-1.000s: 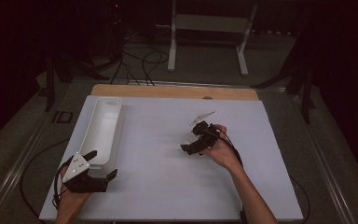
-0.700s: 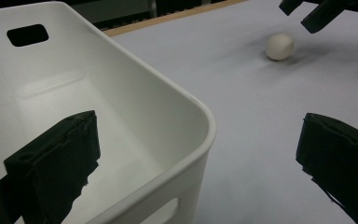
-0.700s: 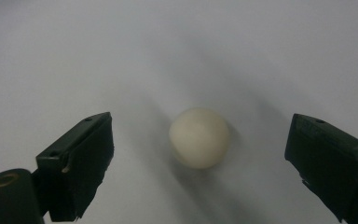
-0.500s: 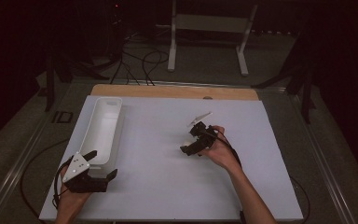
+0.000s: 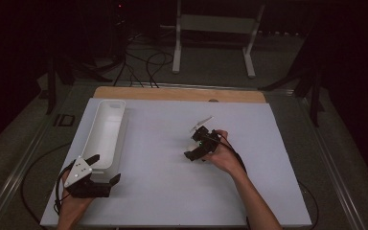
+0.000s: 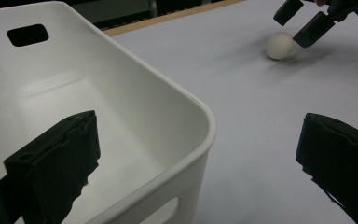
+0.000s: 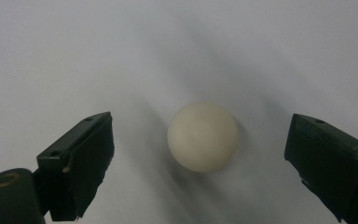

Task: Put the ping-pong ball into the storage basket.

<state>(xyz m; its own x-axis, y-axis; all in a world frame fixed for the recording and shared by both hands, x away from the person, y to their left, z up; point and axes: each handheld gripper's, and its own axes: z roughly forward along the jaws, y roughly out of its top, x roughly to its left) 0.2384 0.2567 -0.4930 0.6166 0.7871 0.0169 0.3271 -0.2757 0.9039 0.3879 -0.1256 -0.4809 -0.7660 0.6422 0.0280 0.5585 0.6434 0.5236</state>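
Note:
A small cream ball (image 7: 203, 136) lies on the white table, between the wide-apart jaws of my right gripper (image 7: 201, 161), which touch nothing. In the high view the right gripper (image 5: 190, 145) is open at mid table, right of centre, with its jaws pointing left. My left gripper (image 5: 104, 168) stands open at the near left corner, straddling the near end of a long white bin (image 5: 106, 134). In the left gripper view the bin's rim corner (image 6: 200, 109) sits between the jaws of the left gripper (image 6: 198, 156). There the ball (image 6: 280, 45) lies far off, beside the right gripper (image 6: 300, 23).
The bin (image 6: 98, 107) is empty and has handle slots at both ends. A wooden strip (image 5: 179, 94) runs along the table's far edge. Beyond it are cables and a white stand (image 5: 213, 28) on the dark floor.
The right hand and its gripper have edged slightly to the left over the ball. The left gripper has not moved.

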